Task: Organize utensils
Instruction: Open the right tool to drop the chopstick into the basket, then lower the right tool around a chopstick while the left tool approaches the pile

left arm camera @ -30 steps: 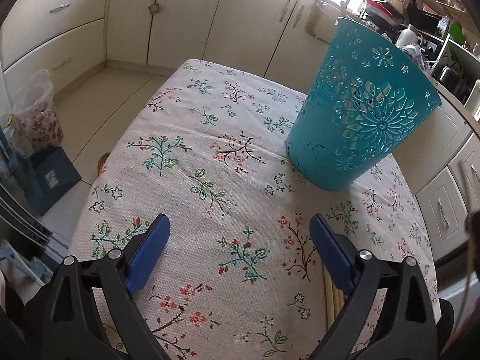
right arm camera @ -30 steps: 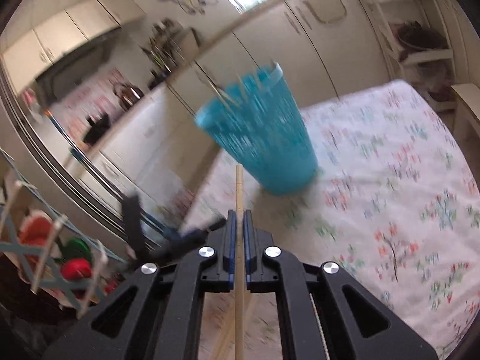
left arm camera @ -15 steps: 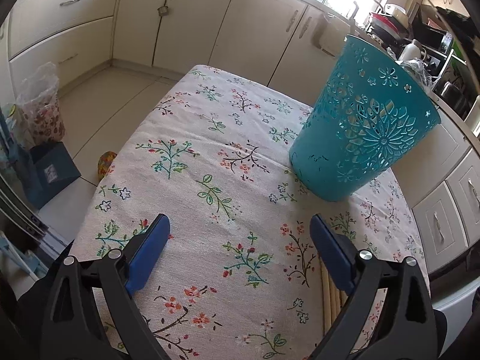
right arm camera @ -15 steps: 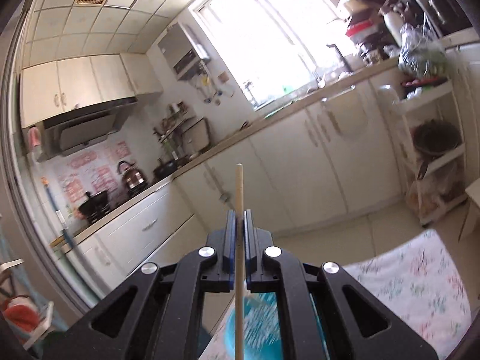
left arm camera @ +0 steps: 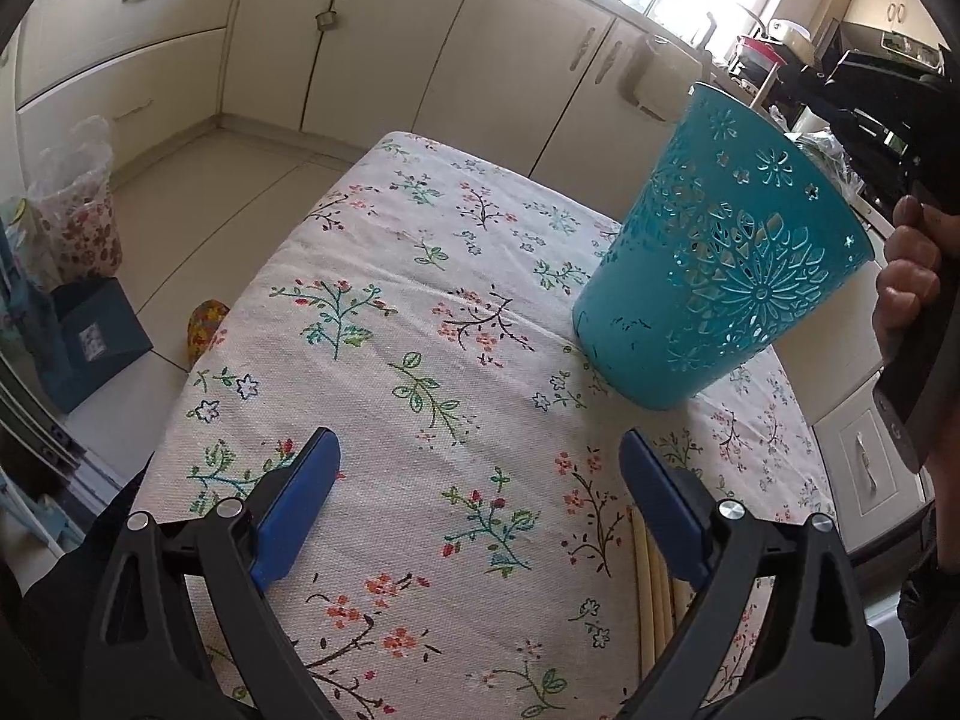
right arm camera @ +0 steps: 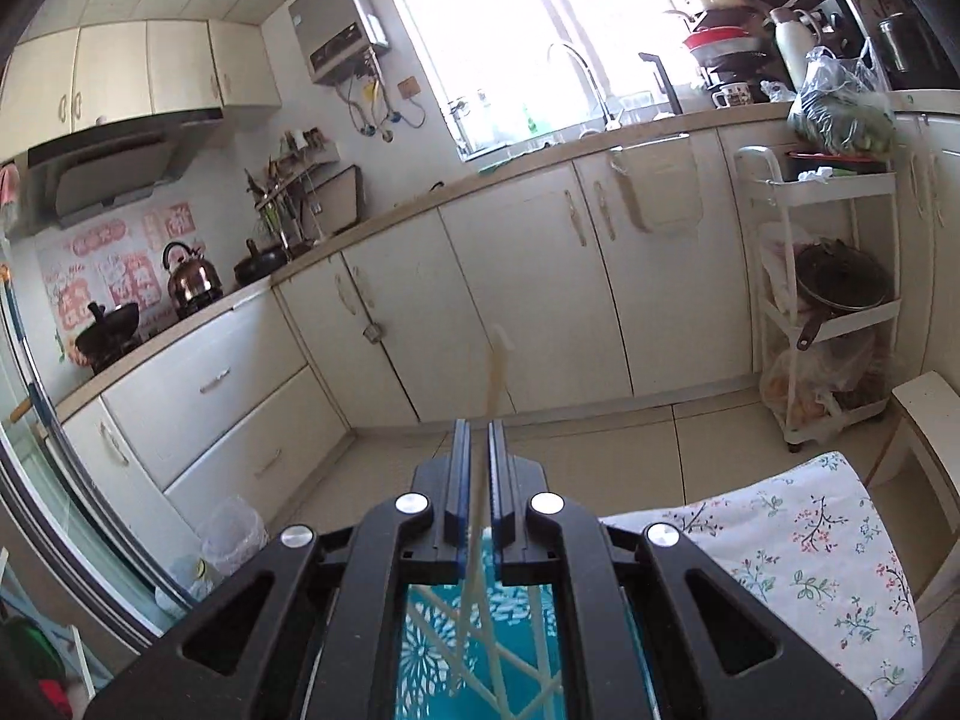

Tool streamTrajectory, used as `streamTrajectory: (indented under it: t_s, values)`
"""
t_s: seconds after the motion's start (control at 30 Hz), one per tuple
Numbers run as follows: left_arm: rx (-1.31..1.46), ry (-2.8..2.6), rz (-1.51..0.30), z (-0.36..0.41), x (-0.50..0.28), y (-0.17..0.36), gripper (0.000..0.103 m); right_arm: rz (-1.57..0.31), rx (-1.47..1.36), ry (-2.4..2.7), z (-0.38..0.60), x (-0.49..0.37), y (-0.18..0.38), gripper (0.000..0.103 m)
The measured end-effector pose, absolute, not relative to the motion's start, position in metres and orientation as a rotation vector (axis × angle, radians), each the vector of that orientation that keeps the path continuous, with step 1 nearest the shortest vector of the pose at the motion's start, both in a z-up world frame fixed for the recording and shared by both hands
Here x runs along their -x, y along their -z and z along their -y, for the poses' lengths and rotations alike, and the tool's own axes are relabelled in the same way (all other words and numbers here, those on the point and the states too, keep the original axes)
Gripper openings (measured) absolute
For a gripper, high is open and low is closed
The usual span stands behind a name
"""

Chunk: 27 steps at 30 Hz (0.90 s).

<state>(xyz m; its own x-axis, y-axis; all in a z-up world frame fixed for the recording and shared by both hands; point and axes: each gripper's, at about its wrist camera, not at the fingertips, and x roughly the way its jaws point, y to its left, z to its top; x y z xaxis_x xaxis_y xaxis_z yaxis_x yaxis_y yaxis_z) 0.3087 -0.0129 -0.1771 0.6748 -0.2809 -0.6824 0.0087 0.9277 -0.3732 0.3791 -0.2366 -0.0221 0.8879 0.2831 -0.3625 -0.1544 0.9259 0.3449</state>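
Left wrist view: floral-cloth table (left arm camera: 384,360), cream cabinets (left arm camera: 372,36) behind; teal basket (left arm camera: 720,276) near right edge; left gripper (left arm camera: 474,498) wide, empty. Right gripper (right arm camera: 478,450) clamps chopstick (right arm camera: 497,372) above basket.

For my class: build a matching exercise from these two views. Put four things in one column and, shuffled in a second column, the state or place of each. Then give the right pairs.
Things:
1. left gripper
2. right gripper
3. teal basket
4. loose chopsticks

States or places:
A. stands on the flowered tablecloth
B. lie flat on the cloth beside a blue finger
C. open, nothing between its fingers
D. shut on a single chopstick

Pairs: 1-C, 2-D, 3-A, 4-B
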Motion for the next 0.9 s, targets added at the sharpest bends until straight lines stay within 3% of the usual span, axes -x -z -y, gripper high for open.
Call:
streamTrajectory:
  t_s: [0.33, 0.63, 0.9]
  values:
    - [0.373, 0.146, -0.813, 0.009, -0.309, 0.178, 0.090, -0.440, -0.317, -0.251, 0.251, -0.276, 0.033, 0.034]
    - [0.363, 0.080, -0.750, 0.003, -0.290, 0.163, 0.091, -0.689, -0.291, -0.166, 0.254, -0.166, 0.117, 0.038]
    - [0.214, 0.068, -0.708, 0.019, -0.247, 0.133, 0.094, -0.684, -0.290, -0.147, 0.256, -0.156, 0.113, 0.043]
